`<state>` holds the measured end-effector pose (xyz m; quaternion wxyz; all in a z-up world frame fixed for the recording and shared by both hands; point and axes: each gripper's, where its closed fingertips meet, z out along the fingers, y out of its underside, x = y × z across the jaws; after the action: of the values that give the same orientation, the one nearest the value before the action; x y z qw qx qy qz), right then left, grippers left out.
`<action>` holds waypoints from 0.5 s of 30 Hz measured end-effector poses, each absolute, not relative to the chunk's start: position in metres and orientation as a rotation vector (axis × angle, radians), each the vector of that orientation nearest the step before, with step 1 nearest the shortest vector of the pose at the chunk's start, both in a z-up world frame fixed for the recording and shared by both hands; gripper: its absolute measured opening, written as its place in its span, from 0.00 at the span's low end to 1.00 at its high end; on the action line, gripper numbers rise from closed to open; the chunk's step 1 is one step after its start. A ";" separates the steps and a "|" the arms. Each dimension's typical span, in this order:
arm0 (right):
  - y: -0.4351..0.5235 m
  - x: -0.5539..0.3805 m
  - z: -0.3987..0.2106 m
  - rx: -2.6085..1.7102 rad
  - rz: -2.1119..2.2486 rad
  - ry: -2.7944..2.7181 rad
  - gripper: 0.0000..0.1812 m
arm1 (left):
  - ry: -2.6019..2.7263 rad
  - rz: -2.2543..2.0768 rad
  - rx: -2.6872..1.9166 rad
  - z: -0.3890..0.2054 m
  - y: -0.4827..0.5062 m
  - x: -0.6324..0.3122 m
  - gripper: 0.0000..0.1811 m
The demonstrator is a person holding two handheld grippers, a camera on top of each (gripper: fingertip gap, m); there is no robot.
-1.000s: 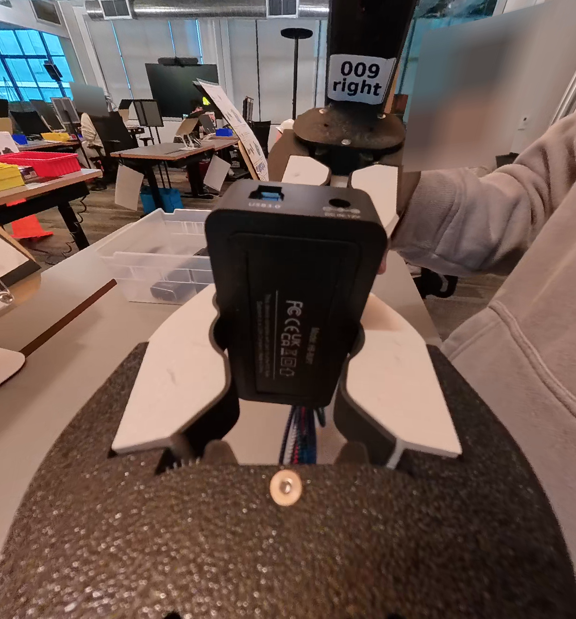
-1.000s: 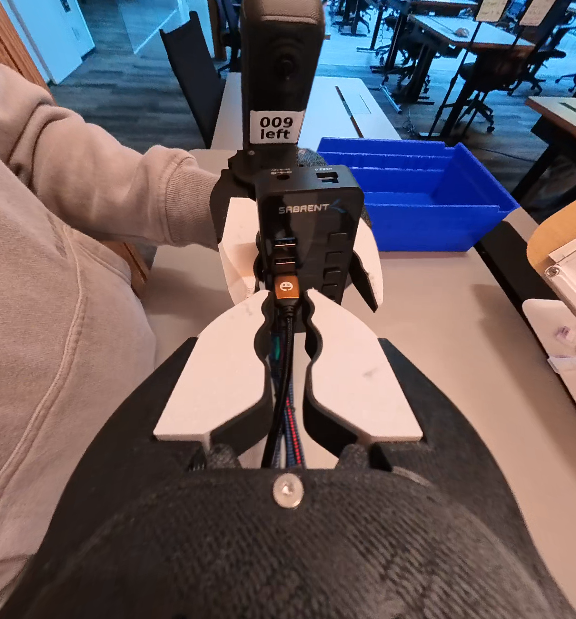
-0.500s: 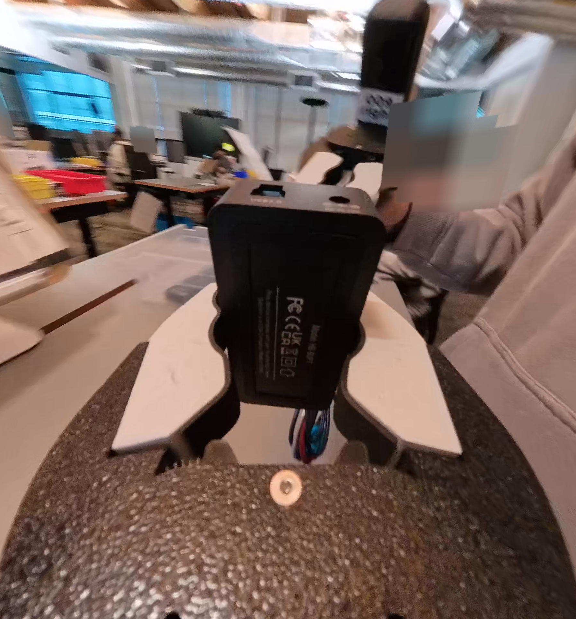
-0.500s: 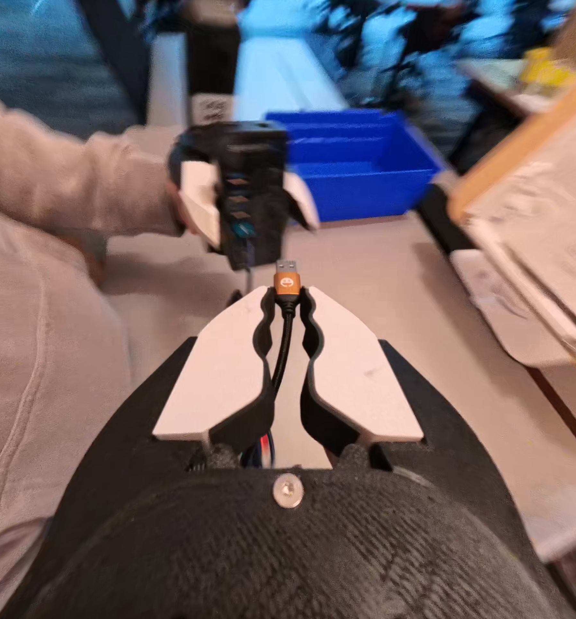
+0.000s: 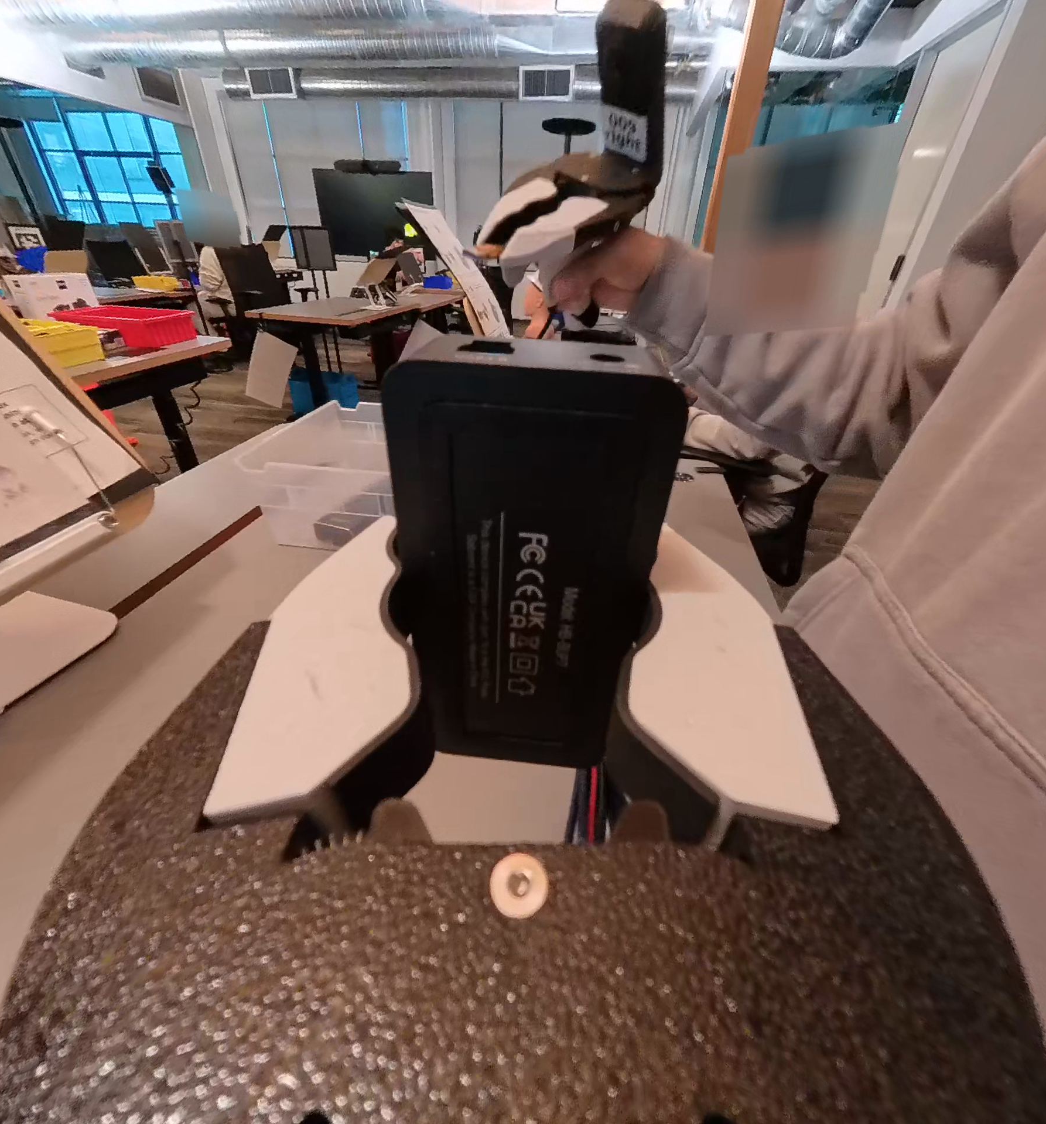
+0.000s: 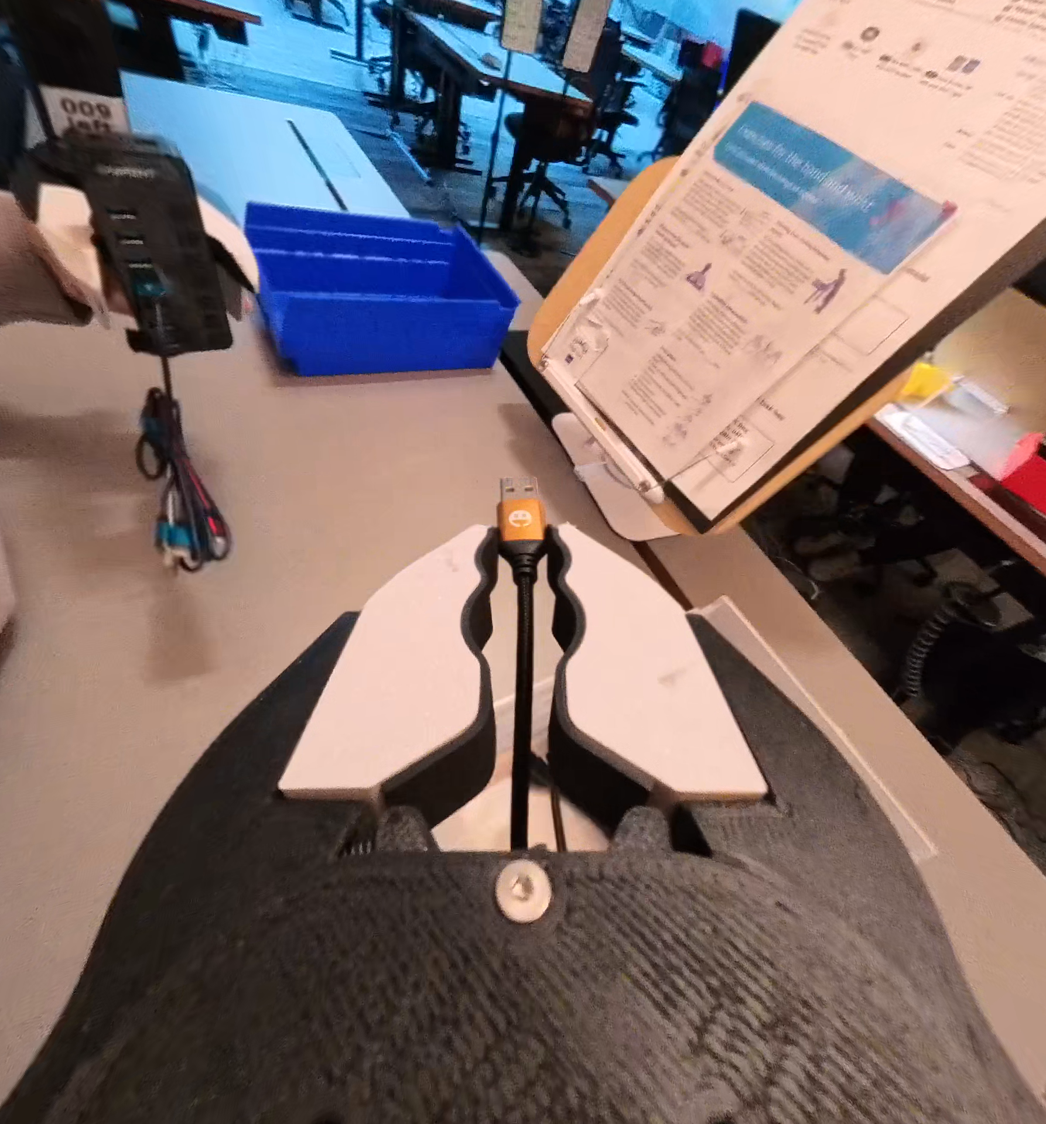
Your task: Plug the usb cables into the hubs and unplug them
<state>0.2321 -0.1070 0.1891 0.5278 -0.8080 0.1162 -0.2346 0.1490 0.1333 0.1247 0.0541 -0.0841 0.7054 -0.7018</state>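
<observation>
USB cable (image 6: 523,632) with orange-collared plug (image 6: 519,517), pinched at the collar between the white fingertips of the right gripper (image 6: 520,535); metal tip protruding forward past the fingertips, bare and free of any port; black braided cord running back down the channel between the fingers toward the gripper body. Held above the grey table (image 6: 326,474), well apart from the hub. Black USB hub (image 5: 533,547), clamped upright by its lower sides between the white fingers (image 5: 320,681) of the left gripper (image 5: 523,614), labelled back face toward the camera, two sockets visible on the top end. Bundle of coloured cables (image 6: 177,486) hanging from the hub's lower end down to the table surface, one lead seated in a lower front port as seen from the right wrist view; same hub (image 6: 155,243) seen there at far left, front ports facing out, somewhat blurred. Right gripper (image 5: 545,228) seen from the left wrist view raised beyond and above the hub, held in a person's hand (image 5: 599,274) with a grey sleeve. Further back on the table: blue bin (image 6: 380,292) just beyond the hub, clear plastic bin (image 5: 313,468) on the opposite side, tilted document stand with printed sheets (image 6: 782,274) at the table's right edge. Office desks and chairs in the background.
</observation>
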 end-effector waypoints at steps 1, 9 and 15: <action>-0.115 0.233 0.179 -1.933 -0.509 0.272 0.08 | 2.143 -2.142 -0.259 0.123 0.131 0.149 0.39; -0.150 0.253 0.072 -1.947 -0.280 0.461 0.09 | 2.192 -2.174 -0.286 0.111 0.115 0.144 0.39; -0.189 0.284 -0.001 -2.216 -0.274 0.695 0.08 | 2.214 -2.198 -0.287 0.110 0.111 0.144 0.39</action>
<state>0.2836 -0.1888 -0.0007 0.3909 -0.8722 0.2736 -0.1079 0.1445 0.1106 0.1099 0.0042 -0.0917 0.7066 -0.7016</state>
